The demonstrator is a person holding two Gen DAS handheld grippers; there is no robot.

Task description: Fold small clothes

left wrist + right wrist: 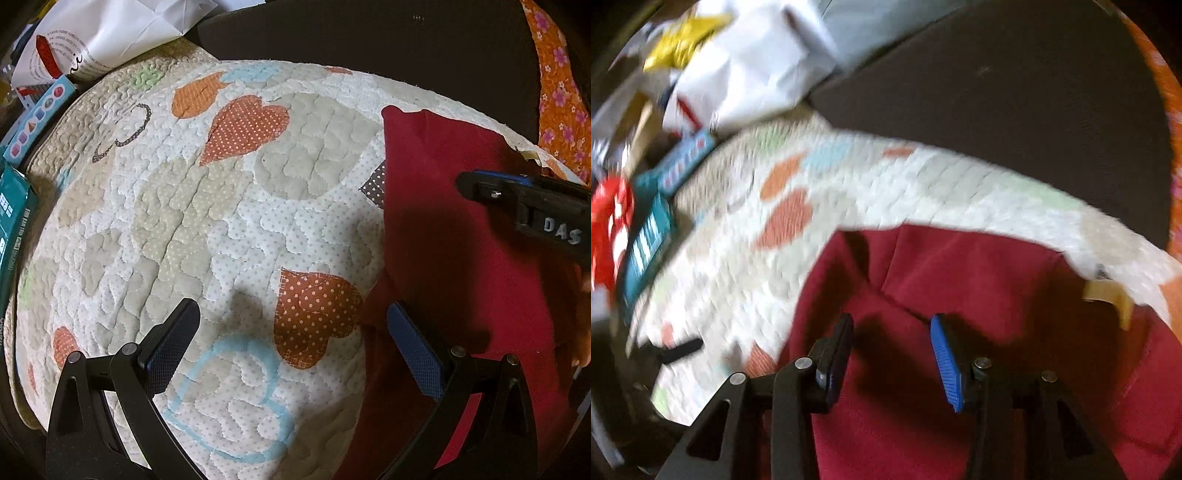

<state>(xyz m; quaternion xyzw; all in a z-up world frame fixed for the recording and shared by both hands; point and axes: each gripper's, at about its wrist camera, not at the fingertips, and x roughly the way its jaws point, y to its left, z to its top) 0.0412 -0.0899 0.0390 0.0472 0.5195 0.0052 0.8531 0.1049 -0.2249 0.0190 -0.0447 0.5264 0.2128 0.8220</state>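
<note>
Plainly, raised white letters reading "DAS" mark the right gripper (480,186) as it reaches in over the dark red garment (454,236); whether its fingers hold anything I cannot tell from that side, though its own blurred view shows them parted with nothing between. The garment lies flat with soft creases on the right part of a quilted heart-patterned mat (221,206). To the left, the left gripper (291,343) hovers wide open and empty, one finger over the red cloth's edge.
</note>
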